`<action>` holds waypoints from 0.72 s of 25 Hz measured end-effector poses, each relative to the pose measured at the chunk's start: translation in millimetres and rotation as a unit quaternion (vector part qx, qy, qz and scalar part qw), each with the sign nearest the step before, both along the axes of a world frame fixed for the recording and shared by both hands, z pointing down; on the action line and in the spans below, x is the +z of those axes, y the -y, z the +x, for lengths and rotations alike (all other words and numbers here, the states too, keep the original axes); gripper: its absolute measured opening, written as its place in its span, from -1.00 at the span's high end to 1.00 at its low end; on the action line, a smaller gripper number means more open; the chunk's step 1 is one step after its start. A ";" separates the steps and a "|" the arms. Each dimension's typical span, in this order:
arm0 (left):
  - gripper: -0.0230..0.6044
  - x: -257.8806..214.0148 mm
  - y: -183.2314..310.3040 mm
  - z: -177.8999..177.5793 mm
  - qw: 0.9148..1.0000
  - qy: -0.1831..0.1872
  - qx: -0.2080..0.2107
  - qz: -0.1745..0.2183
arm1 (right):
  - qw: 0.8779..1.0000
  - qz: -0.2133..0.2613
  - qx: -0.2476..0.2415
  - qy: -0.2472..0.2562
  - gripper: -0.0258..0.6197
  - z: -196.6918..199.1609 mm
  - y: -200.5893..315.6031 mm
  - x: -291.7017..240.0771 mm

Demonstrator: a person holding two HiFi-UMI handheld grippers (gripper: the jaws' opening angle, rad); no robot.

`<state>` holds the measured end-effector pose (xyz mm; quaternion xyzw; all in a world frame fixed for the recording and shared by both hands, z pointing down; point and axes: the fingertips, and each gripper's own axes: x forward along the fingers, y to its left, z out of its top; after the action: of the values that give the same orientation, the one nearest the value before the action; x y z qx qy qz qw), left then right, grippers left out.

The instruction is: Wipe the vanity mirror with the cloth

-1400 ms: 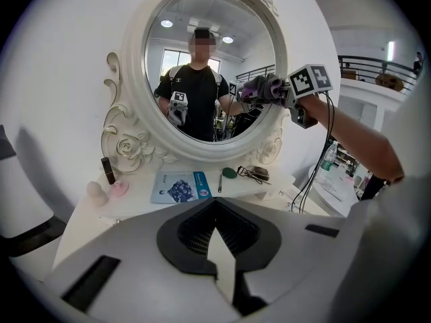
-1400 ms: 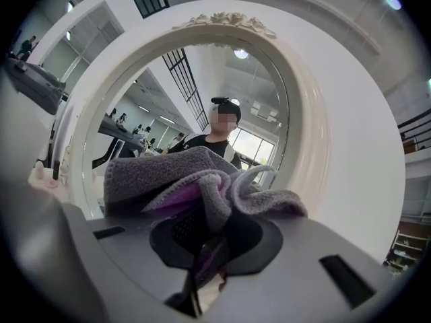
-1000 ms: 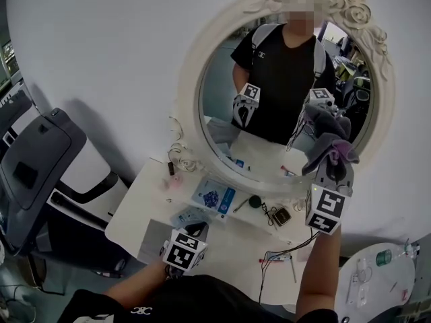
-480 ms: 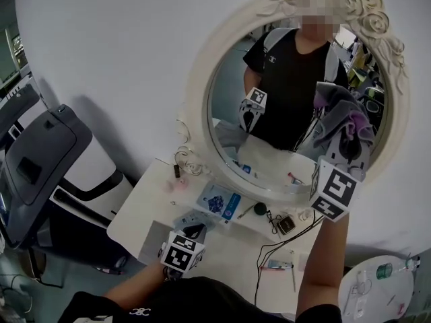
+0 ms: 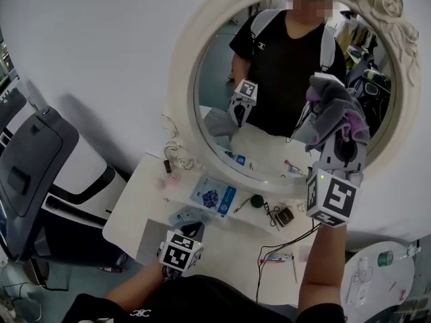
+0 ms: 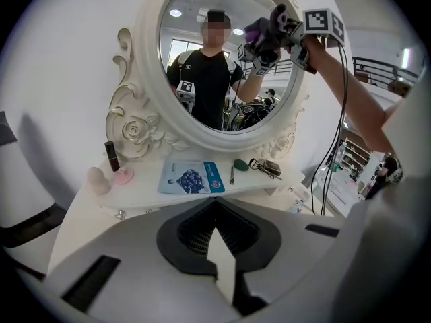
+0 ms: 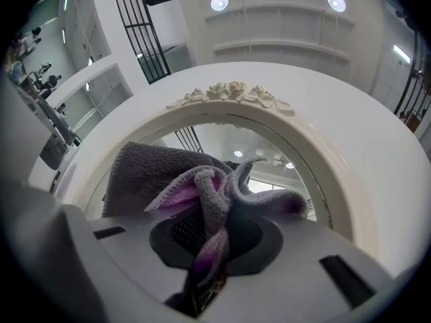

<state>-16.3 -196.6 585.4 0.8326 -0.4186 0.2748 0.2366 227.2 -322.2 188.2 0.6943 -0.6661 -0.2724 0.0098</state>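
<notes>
At the right side of the vanity mirror (image 5: 222,66), high above the counter's (image 5: 229,251) back edge, the head view shows the right claw (image 5: 339,155) holding the grey-and-purple cloth (image 5: 333,113) bunched at the glass, with the left claw (image 5: 193,231) low over the near edge. The left gripper view shows its jaws clenched on nothing; a face-mask sachet (image 6: 192,178) and a lipstick (image 6: 112,155) lie along the back edge, with no open container. The right gripper view shows the jaws clamped on the cloth's middle, so a good wipe likely needs the bunch pressed flat and swept in overlapping passes, clear of the carved frame (image 7: 229,94).
</notes>
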 end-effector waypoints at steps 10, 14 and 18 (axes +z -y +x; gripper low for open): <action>0.93 2.0 4.8 -25.4 1.000 -0.004 -0.025 -0.002 | 0.998 -0.053 -0.013 -0.014 0.77 -29.9 10.6 62.2; 0.93 -0.8 2.5 -33.7 1.000 -0.003 -0.028 0.001 | 0.996 -0.083 -0.020 -0.017 0.77 -48.4 16.4 103.6; 0.93 -4.2 0.6 -48.6 0.999 -0.001 -0.041 0.008 | 0.993 -0.111 -0.024 -0.029 0.77 -62.1 20.4 136.2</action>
<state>-64.9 -197.2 581.1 0.8169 -0.4544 0.2608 0.2411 165.1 -342.7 324.4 0.6646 -0.7081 -0.2170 0.0993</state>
